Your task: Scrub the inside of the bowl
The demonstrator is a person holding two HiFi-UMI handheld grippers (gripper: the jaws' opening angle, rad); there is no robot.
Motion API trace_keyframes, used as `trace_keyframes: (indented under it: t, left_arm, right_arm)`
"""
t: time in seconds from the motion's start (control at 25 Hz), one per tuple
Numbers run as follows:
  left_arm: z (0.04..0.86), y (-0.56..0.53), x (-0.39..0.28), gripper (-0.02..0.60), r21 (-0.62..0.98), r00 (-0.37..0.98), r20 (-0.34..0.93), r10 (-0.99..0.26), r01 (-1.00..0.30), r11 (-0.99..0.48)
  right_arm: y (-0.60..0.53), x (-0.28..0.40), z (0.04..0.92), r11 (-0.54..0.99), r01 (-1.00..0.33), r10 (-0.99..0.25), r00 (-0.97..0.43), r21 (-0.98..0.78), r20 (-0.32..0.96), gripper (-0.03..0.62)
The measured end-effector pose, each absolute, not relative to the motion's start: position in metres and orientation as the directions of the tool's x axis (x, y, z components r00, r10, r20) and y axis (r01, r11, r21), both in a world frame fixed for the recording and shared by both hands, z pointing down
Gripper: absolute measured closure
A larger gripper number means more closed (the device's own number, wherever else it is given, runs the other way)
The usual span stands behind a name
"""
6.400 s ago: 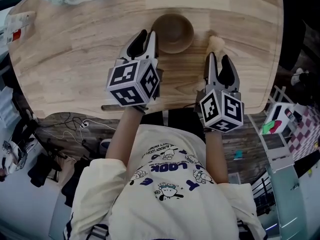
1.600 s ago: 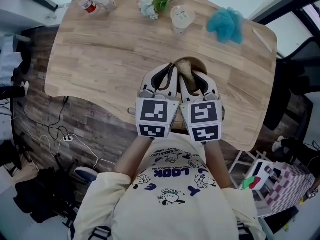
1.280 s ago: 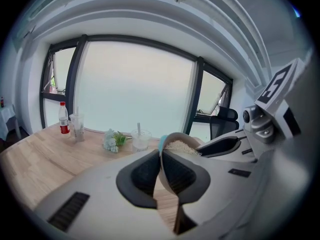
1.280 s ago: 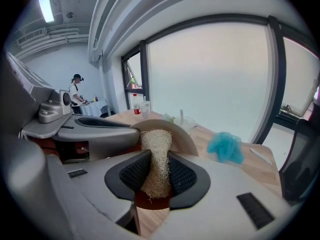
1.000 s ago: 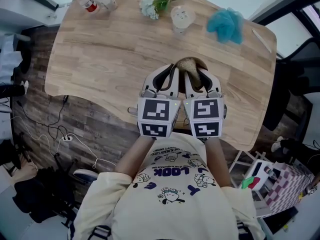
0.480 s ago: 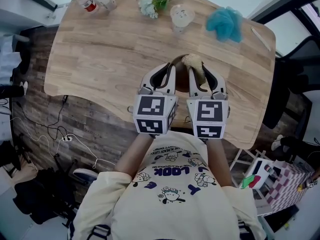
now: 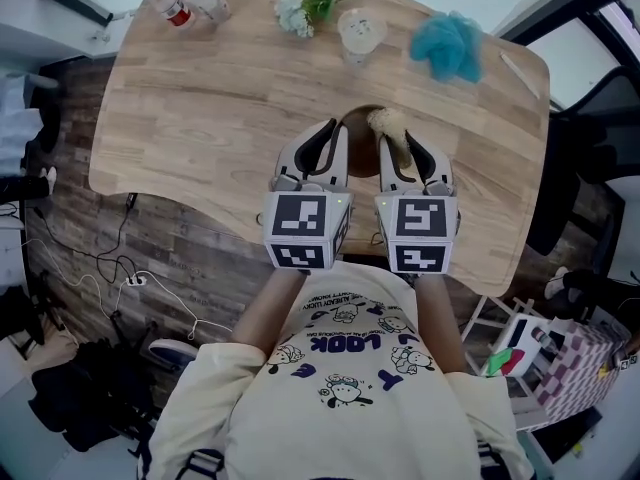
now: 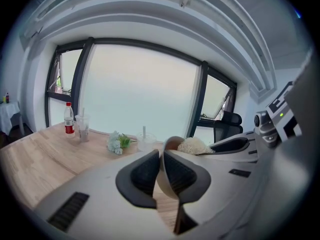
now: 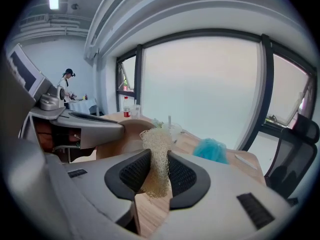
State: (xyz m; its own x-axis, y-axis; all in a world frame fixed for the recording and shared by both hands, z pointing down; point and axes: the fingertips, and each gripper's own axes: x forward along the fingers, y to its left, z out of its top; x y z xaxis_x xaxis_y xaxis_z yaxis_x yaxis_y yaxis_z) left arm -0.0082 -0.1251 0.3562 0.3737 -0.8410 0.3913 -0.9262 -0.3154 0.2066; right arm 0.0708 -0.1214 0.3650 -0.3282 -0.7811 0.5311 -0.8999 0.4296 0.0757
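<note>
Scrubber [image 7: 388, 121] has slid from mid-bowl over to the right rim of the bowl [image 7: 357, 128] vs a sec ago, and the right gripper [image 7: 397, 144] has shifted right w/ it. Its jaws are part closed, pinching the beige mesh scrubber. Left gripper [image 7: 333, 128] is clamped on the bowl's left wall. Bowl sits by the tabletop's [image 7: 200, 98] near edge, right of middle. Blue puff [image 7: 447, 46] is at the far right corner.

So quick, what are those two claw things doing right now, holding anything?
Left gripper: closed on the wall of the wooden bowl.
Right gripper: closed on a beige mesh scrubber.
</note>
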Motion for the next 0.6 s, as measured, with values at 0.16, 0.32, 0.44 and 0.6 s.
trace_keyframes:
  t: [0.16, 0.32, 0.44, 0.6]
  left_arm:
    - [0.354, -0.125, -0.005, 0.522, 0.187, 0.378, 0.382, -0.843, -0.925, -0.330]
    - [0.354, -0.122, 0.000, 0.522, 0.157, 0.378, 0.380, -0.844, -0.926, -0.344]
    - [0.355, -0.121, 0.000, 0.522, 0.157, 0.376, 0.381, -0.845, -0.927, -0.342]
    - [0.358, -0.121, -0.001, 0.522, 0.165, 0.375, 0.387, -0.842, -0.927, -0.337]
  right_arm:
    - [-0.116, 0.069, 0.379, 0.413, -0.911, -0.753, -0.342, -0.002, 0.561, 0.493]
    - [-0.112, 0.064, 0.390, 0.378, -0.918, -0.719, -0.374, -0.121, 0.585, 0.493]
    - [-0.108, 0.061, 0.393, 0.340, -0.908, -0.695, -0.417, -0.244, 0.586, 0.493]
    - [-0.103, 0.049, 0.394, 0.280, -0.844, -0.647, -0.517, -0.457, 0.560, 0.493]
